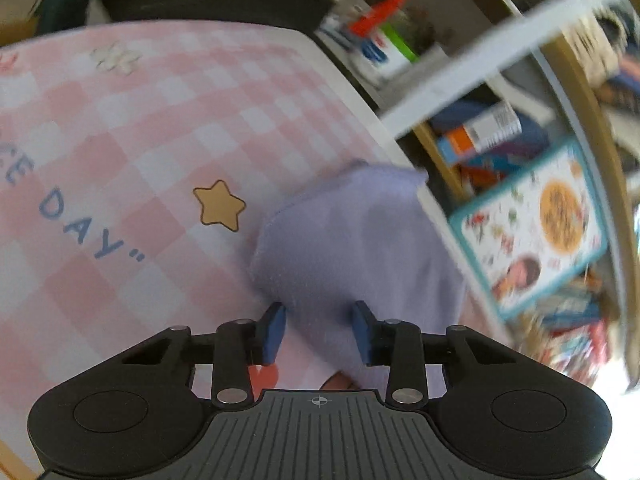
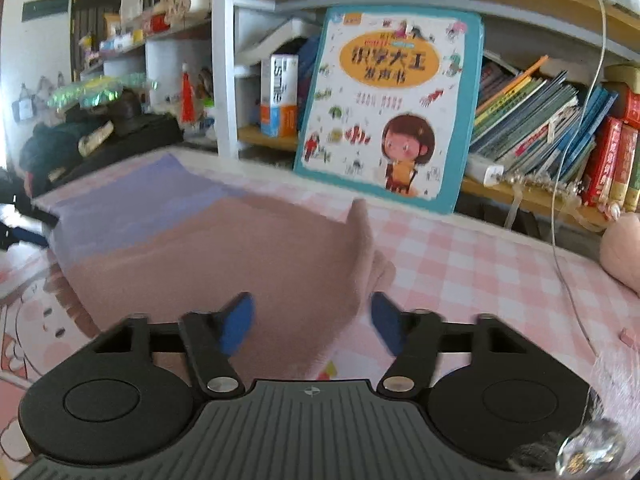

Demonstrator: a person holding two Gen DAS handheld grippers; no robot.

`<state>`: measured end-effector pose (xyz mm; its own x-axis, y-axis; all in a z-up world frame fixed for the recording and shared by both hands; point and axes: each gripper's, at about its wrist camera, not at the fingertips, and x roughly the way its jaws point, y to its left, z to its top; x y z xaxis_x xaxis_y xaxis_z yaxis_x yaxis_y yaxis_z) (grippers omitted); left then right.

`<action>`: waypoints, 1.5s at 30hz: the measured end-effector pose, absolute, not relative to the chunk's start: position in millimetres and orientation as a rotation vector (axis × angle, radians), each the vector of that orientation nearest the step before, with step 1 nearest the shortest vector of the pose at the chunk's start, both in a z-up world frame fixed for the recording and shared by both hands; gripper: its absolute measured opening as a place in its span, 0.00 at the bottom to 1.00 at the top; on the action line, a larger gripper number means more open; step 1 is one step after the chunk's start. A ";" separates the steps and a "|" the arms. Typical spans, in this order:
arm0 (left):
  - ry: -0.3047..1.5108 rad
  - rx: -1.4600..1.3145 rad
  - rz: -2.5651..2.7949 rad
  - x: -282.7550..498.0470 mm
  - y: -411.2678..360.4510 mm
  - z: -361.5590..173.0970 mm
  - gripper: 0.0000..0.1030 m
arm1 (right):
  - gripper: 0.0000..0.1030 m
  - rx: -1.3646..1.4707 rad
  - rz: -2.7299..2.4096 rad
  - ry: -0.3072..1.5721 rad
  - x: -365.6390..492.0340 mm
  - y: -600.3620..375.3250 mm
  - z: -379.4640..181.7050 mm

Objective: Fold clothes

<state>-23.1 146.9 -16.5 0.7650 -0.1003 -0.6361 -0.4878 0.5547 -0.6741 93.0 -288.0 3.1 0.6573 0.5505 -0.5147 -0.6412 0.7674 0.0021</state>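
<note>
Pink-and-white checked tablecloth [image 1: 132,128] w/ printed blue letters fills most of the left wrist view; it also runs across the middle and right of the right wrist view. On it lies a soft fleece garment, lavender at one end and dusty pink at the other [image 2: 192,240]. In the right wrist view it takes up centre-left of frame, lavender part toward upper left, pink part nearer the camera, one pink corner sticking up at centre. In the left wrist view only the lavender end [image 1: 356,240] shows, centre-right, by the table edge.

Teal-bordered picture book w/ cartoon child [image 2: 388,108] leans upright against the shelf, upper centre; row of slanted books [image 2: 540,120] at right. Small yellow star print [image 1: 219,207] on the cloth, left of the lavender end.

Left gripper [image 1: 320,330], bottom centre: blue pads spread apart, released, lavender fabric seen between them, nothing pinched. Right gripper [image 2: 312,322], bottom centre: pads wide apart too, pink fabric edge between them, not clamped.
</note>
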 end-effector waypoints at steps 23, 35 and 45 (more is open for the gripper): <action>0.595 -0.992 0.201 -11.8 143.0 -15.6 0.23 | 0.40 -0.170 0.691 0.570 97.1 -286.2 -7.5; 0.574 -1.184 0.253 -12.5 155.0 -39.3 0.34 | 0.41 -0.152 0.695 0.576 97.8 -286.9 -8.7; 0.585 -1.057 0.251 0.1 146.9 -30.6 0.31 | 0.41 -0.155 0.695 0.576 97.0 -286.1 -8.9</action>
